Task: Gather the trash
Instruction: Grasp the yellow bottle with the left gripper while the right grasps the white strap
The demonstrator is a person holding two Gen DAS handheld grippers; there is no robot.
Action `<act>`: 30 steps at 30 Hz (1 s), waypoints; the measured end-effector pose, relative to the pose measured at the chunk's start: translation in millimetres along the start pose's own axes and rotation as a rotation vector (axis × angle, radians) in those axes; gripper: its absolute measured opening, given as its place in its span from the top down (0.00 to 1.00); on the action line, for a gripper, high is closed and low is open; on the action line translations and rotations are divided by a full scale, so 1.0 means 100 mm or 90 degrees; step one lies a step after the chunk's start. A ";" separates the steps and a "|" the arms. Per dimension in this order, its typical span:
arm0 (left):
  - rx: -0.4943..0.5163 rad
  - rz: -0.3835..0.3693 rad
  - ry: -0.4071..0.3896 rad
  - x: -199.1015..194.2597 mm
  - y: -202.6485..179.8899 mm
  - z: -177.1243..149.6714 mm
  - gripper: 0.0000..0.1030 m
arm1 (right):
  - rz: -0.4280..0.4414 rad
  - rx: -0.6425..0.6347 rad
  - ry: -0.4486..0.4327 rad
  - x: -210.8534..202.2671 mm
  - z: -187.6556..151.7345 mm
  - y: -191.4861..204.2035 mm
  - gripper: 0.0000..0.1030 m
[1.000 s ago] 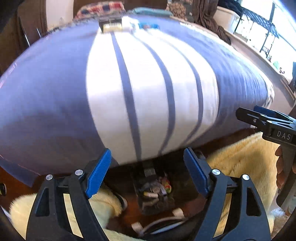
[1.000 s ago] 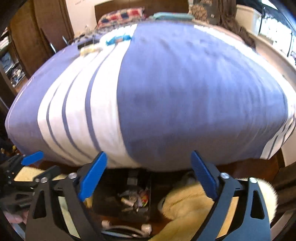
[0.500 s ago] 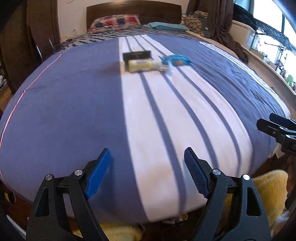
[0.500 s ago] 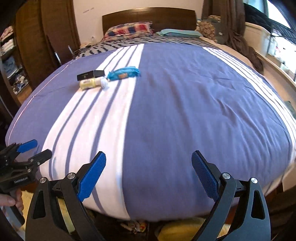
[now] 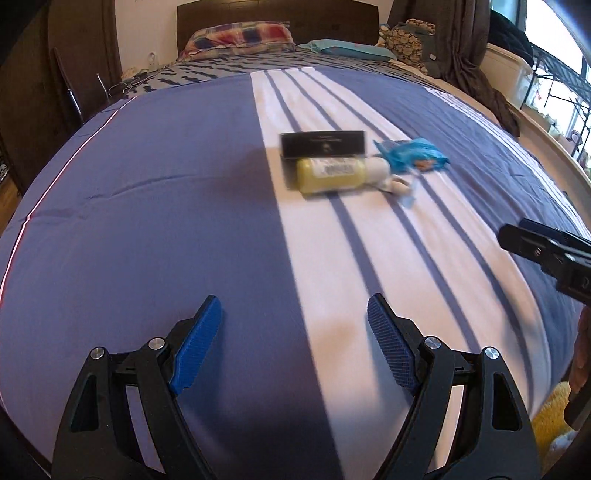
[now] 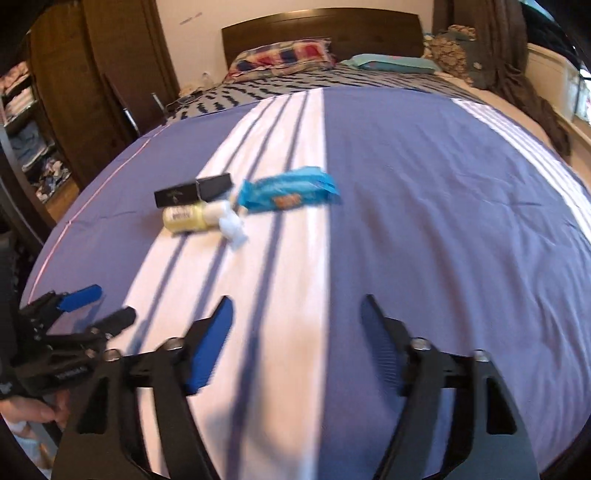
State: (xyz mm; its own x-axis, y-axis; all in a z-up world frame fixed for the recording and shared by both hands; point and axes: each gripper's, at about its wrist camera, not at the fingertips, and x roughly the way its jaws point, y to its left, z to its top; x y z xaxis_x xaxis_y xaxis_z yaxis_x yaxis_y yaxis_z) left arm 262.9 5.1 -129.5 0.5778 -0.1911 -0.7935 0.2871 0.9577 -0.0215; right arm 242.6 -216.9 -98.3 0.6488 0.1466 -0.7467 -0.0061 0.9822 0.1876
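Trash lies together on the bed's white stripe: a black box (image 5: 323, 143) (image 6: 192, 189), a yellow bottle (image 5: 331, 174) (image 6: 184, 218) with a white cap, a blue wrapper (image 5: 412, 156) (image 6: 289, 190) and a small crumpled white scrap (image 5: 400, 189) (image 6: 232, 228). My left gripper (image 5: 294, 332) is open and empty, above the bedspread well short of the trash. My right gripper (image 6: 297, 332) is open and empty, also short of it. Each gripper shows at the edge of the other's view: right gripper (image 5: 546, 254), left gripper (image 6: 88, 306).
The bed (image 5: 147, 221) has a blue and white striped cover, pillows (image 5: 240, 35) and a wooden headboard (image 6: 321, 29) at the far end. A wardrobe (image 6: 74, 92) stands left, clothes and a window sill right. A yellow furry rug (image 5: 550, 417) lies at the foot.
Both grippers have risen from under the bed's foot edge and moved forward over the bedspread. The trash now looks nearer. Both stay open.
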 end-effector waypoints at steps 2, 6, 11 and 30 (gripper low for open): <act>0.000 0.002 0.002 0.06 0.05 0.06 0.25 | 0.016 -0.008 0.005 0.15 0.11 0.10 0.51; 0.008 0.002 0.003 0.15 0.10 0.17 0.25 | 0.033 -0.020 0.019 0.46 0.30 0.27 0.58; 0.009 -0.003 0.000 0.22 0.12 0.28 0.25 | 0.045 -0.037 0.043 0.76 0.44 0.40 0.63; 0.019 -0.031 0.004 0.62 -0.47 0.72 0.18 | -0.042 -0.034 0.011 0.30 0.25 -0.46 0.82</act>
State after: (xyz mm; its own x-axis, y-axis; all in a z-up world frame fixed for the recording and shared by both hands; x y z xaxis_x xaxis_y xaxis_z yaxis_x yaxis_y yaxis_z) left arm 340.5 -67.7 -134.2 0.5585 -0.2359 -0.7953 0.3373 0.9405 -0.0422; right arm 281.0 -260.5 -113.5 0.6356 0.0829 -0.7676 -0.0050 0.9946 0.1033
